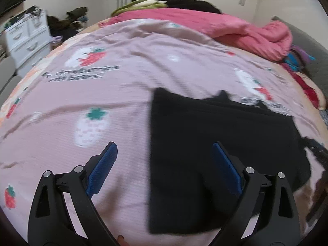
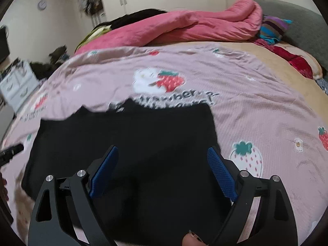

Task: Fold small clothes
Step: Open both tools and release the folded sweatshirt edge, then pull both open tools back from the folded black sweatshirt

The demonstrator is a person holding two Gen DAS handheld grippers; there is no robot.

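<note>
A black garment (image 1: 215, 143) lies flat on the pink strawberry-print sheet (image 1: 102, 94); it also shows in the right wrist view (image 2: 133, 143). My left gripper (image 1: 165, 145) is open and empty, hovering over the garment's left edge. Its right finger is over the black cloth, its left finger over the sheet. My right gripper (image 2: 163, 148) is open and empty above the garment's right part, near its right edge. The right gripper's tip shows at the right edge of the left wrist view (image 1: 316, 149). The left gripper's tip shows at the left edge of the right wrist view (image 2: 11, 151).
A rumpled pink blanket (image 2: 184, 28) and dark and green clothes (image 1: 153, 2) lie at the far side of the bed. Colourful clothes (image 2: 274, 28) and a grey headboard (image 2: 303, 24) are at the right. White drawers (image 1: 26, 37) stand at the left.
</note>
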